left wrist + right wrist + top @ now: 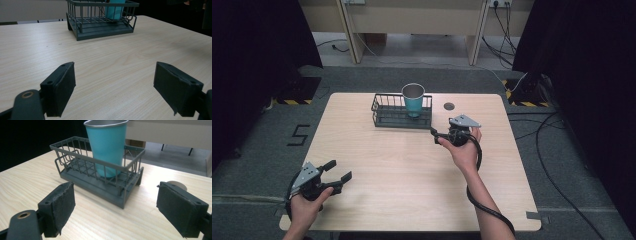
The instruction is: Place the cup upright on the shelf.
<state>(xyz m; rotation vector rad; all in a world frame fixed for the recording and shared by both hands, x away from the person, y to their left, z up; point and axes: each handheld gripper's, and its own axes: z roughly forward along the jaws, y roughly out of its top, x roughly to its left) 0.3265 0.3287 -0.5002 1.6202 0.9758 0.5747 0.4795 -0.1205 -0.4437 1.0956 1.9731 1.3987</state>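
Observation:
A teal metal cup stands upright in the right end of a dark wire basket at the table's far middle. My right gripper hovers just right of and in front of the basket, open, jaws pointing at it with nothing between them. In the right gripper view the cup and the basket sit close ahead of my right gripper. My left gripper is open and empty near the front left corner. In the left gripper view its open jaws frame bare wood around my left gripper, with the basket far off.
A small dark round disc lies on the wooden table right of the basket. Cables trail over the grey floor to the right. Black curtains hang at both sides, and a pale desk stands beyond the table.

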